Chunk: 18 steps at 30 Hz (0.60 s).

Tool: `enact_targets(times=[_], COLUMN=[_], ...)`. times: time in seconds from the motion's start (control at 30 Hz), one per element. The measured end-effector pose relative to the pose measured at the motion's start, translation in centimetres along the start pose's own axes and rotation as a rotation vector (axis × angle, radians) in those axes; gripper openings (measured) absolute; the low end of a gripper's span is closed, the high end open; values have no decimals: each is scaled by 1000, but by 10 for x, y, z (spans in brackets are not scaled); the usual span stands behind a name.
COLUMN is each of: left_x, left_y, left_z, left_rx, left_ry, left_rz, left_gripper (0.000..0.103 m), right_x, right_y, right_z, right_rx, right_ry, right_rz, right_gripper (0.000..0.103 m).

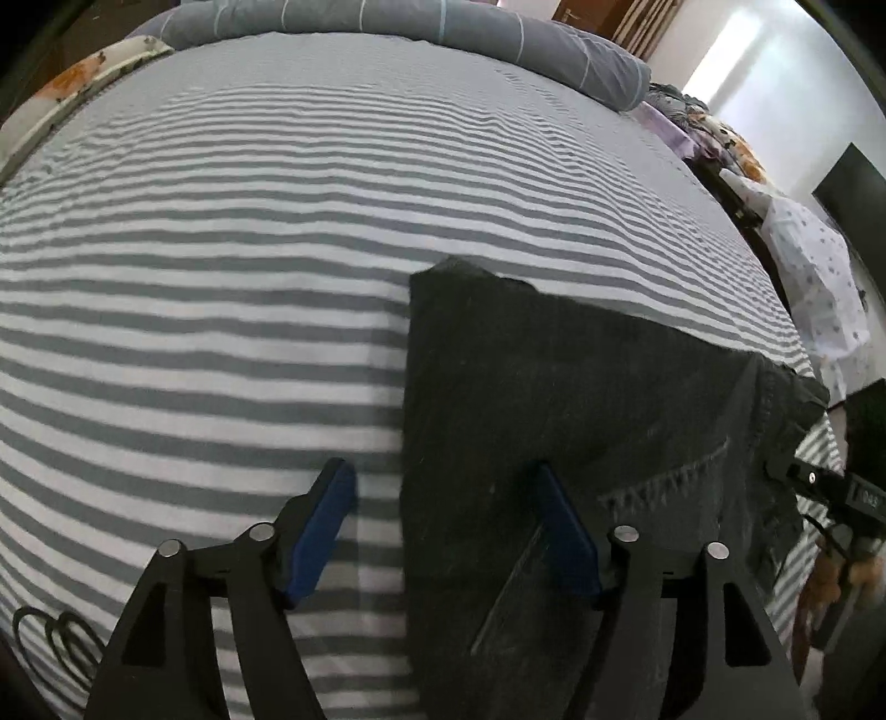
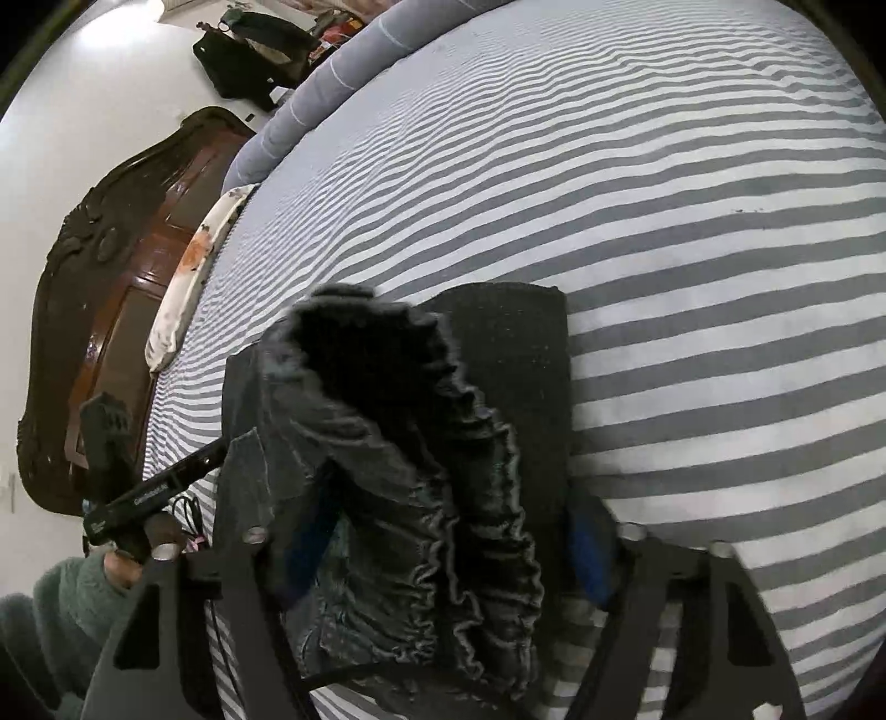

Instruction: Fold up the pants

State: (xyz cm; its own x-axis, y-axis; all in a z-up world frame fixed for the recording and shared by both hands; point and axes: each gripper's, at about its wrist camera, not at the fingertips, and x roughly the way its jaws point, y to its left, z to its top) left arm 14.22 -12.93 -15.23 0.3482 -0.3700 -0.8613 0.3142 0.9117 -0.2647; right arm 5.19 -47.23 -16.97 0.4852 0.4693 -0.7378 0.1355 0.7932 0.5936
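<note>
Hovering over the striped bed (image 1: 221, 277), the left hand-held gripper (image 1: 443, 526) stands with its blue pads apart, nothing pinched; the dark pants (image 1: 554, 387) lie flat under its right finger, their edge running between the fingers. Over to the right wrist view: the right hand-held gripper (image 2: 443, 554) has the bunched, ruffled waistband of the pants (image 2: 387, 443) between its fingers, clamped on it.

Pants (image 1: 554, 399) dark charcoal denim with paler grey stitching, bedsheet (image 1: 221, 266) grey-and-white stripes, duvet (image 1: 387, 16) slate grey with thin pale lines, gripper pads (image 1: 326, 531) blue on black arms, headboard (image 2: 111, 310) dark brown.
</note>
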Motion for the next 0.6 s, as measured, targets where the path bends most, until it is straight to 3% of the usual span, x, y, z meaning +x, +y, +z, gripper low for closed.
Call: enact_targets(times=[0.1, 0.23, 0.43, 0.6], left_x=[-1, -10, -38, -60], left_y=[-10, -15, -4, 2], left_z=[-3, -4, 6, 21], left_rx=[24, 12, -40, -34], left_ry=[-13, -40, -74, -138], left_rz=[-25, 3, -63, -62], left_gripper=[32, 12, 7, 6], right_x=[-7, -20, -35, -32], right_y=[11, 31, 63, 87], right_z=[-4, -7, -3, 13], right_rx=[26, 30, 15, -4], right_ry=[-7, -40, -64, -72], right_rz=[13, -23, -46, -36], right_gripper=[34, 28, 26, 26])
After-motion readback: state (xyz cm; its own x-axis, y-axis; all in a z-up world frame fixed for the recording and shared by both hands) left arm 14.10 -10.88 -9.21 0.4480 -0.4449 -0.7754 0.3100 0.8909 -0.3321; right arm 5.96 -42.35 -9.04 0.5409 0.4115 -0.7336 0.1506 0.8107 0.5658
